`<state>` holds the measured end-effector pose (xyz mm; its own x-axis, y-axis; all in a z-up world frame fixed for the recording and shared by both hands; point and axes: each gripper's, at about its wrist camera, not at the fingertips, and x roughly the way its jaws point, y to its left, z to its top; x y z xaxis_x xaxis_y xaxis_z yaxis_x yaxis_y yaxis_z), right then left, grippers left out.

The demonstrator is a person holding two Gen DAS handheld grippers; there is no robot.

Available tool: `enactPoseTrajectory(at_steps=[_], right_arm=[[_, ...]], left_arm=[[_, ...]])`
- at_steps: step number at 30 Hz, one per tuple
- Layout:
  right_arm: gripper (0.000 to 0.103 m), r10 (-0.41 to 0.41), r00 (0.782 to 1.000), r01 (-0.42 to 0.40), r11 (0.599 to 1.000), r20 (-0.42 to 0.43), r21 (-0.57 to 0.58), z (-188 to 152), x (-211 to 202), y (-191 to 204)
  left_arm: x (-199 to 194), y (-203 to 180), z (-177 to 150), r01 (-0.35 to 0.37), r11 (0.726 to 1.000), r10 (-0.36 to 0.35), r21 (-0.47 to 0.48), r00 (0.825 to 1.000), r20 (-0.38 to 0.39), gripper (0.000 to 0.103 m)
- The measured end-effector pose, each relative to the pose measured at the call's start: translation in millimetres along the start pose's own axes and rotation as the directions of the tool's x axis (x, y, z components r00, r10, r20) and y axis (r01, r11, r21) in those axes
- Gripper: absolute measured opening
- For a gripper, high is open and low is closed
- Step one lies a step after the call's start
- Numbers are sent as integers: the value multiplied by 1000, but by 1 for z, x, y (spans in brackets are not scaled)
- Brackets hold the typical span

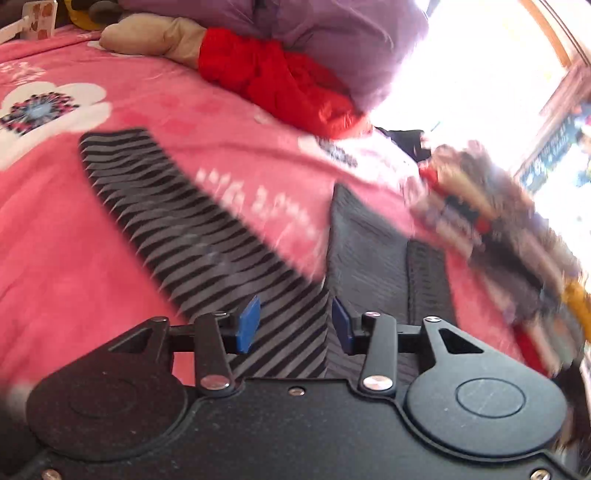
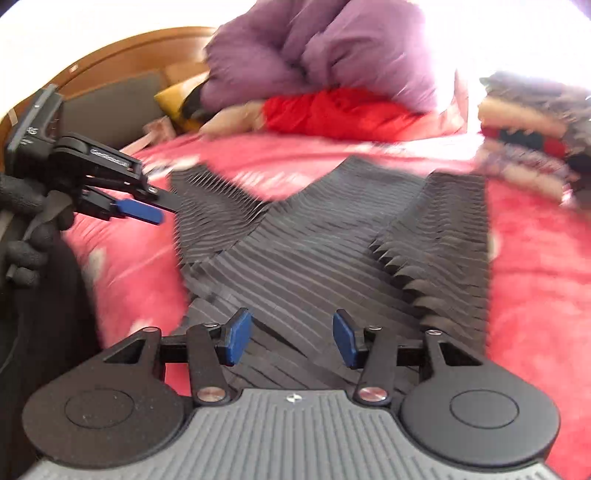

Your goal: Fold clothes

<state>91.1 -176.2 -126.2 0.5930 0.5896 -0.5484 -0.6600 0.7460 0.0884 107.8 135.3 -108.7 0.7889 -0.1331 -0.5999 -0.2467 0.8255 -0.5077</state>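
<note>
A black-and-grey striped garment [image 1: 221,251] lies on the pink bed cover; in the right wrist view [image 2: 314,240] its sleeves are folded across its body in an X. My left gripper [image 1: 294,325] is open and empty, low over the garment's near part. It also shows at the left of the right wrist view [image 2: 147,210], beside the garment's left sleeve. My right gripper [image 2: 291,338] is open and empty, just above the garment's near edge.
The pink floral bed cover [image 1: 74,221] spans both views. A red garment [image 1: 280,81], a purple quilt [image 1: 332,33] and a beige cushion [image 1: 155,37] lie at the back. A stack of folded clothes [image 2: 532,125] sits at the right. A wooden headboard [image 2: 129,55] stands behind.
</note>
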Motion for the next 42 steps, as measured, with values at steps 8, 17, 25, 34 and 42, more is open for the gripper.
enactPoseTrajectory(at_steps=[8,17,25,34,42], right_arm=[[50,-164,986,155,960,19,232,44,18,-59],[49,-264,960,278,889,-89,363,94,91,-164],[41,-245,961,276,870,-127,409,123,147,-214],[6,-251,955,294,879,-159,376,132,164,-219],[5,-353,935,339,858,-37,386,133,109,-214]], left_arm=[[71,3,31,87,994,-81,-58,992,99,54],[109,9,24,82,996,-83,-29,996,-30,55],[116,18,24,108,992,-112,-68,992,-57,55],[116,19,24,116,990,-121,-79,991,-55,55],[113,20,23,114,990,-118,-83,992,-48,55]])
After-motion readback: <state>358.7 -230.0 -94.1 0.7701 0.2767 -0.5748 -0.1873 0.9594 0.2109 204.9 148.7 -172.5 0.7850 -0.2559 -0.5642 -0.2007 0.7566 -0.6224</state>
